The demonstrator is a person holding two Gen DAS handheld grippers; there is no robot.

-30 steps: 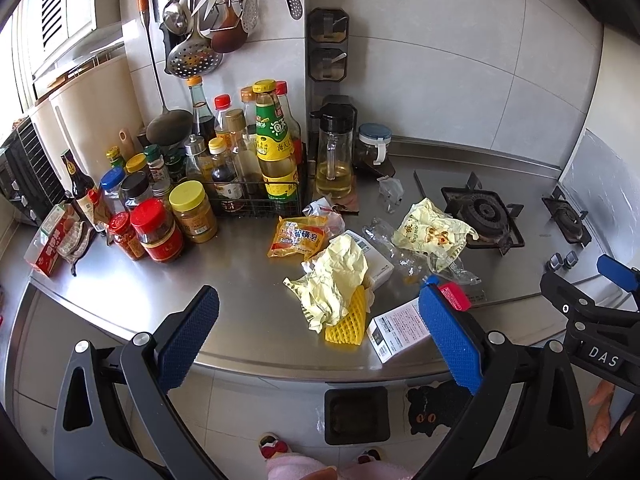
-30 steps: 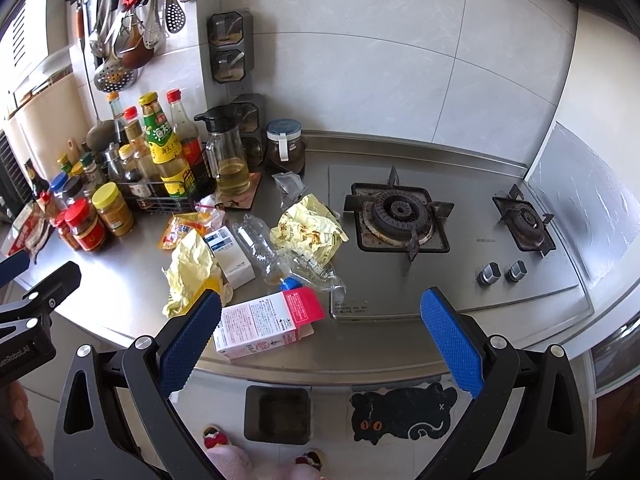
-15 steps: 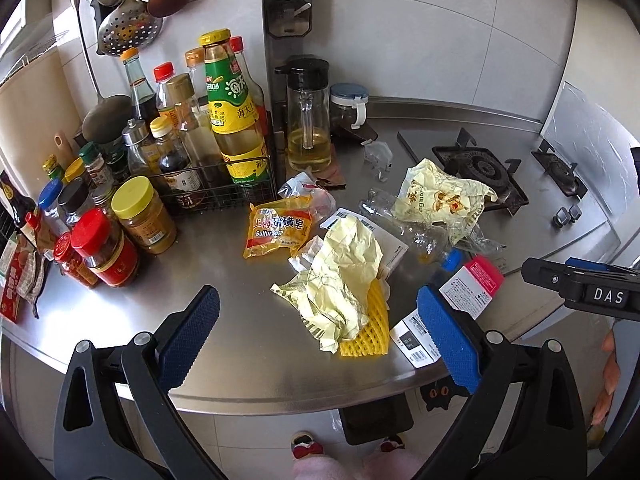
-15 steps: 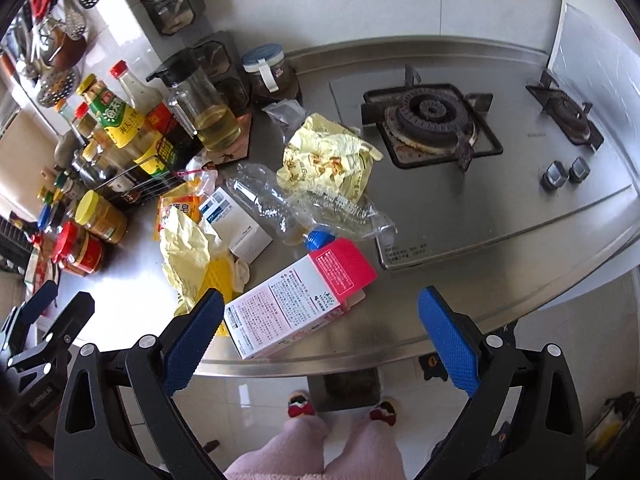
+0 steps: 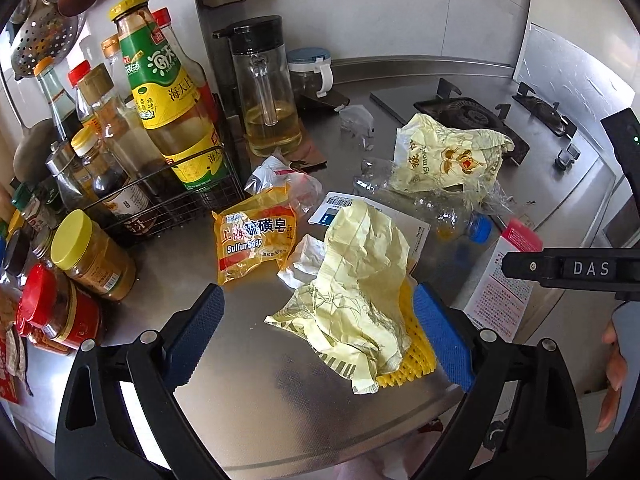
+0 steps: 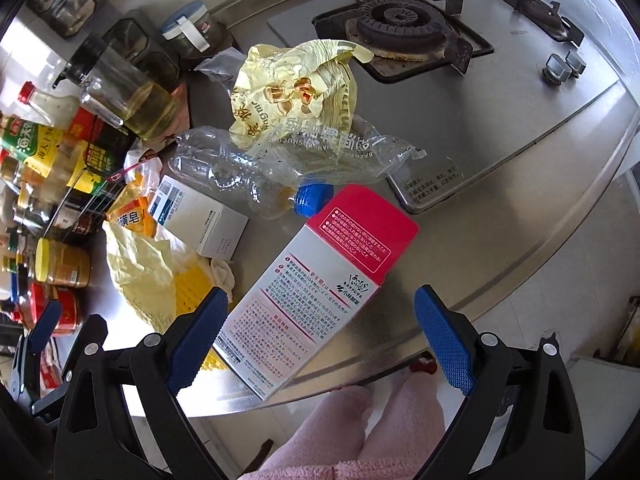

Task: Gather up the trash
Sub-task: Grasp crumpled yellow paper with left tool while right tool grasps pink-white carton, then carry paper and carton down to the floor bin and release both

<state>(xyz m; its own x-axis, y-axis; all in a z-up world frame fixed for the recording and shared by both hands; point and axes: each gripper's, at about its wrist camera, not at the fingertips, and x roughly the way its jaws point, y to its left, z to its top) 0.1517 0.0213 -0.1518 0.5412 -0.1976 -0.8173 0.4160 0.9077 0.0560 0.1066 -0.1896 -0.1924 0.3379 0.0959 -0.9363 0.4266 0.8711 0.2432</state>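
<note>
Your left gripper (image 5: 318, 338) is spread wide over the shiny steel worktop (image 5: 256, 392), with nothing between its bumpy blue pads. Just ahead lies crumpled pale yellow paper (image 5: 360, 280) — soft and wrinkly — on top of a bright yellow foam net (image 5: 416, 356). Your right pad is right beside that net. To the left there is bare steel, then an orange soap packet (image 5: 254, 238).

Your right gripper (image 6: 320, 340) is spread wide too, holding nothing. A flat red and white box (image 6: 316, 292) lies between its fingers near the worktop's front edge, one corner close to the lip. Past it lies a squashed clear bottle (image 6: 240, 178) with a blue cap, and a crinkly yellow wrapper (image 6: 296, 92) by the burner (image 6: 400, 24).

Only your left view shows the jars (image 5: 92, 260) and sauce bottles (image 5: 172, 92) clearly. Only your right view shows the floor below and the whole box.
</note>
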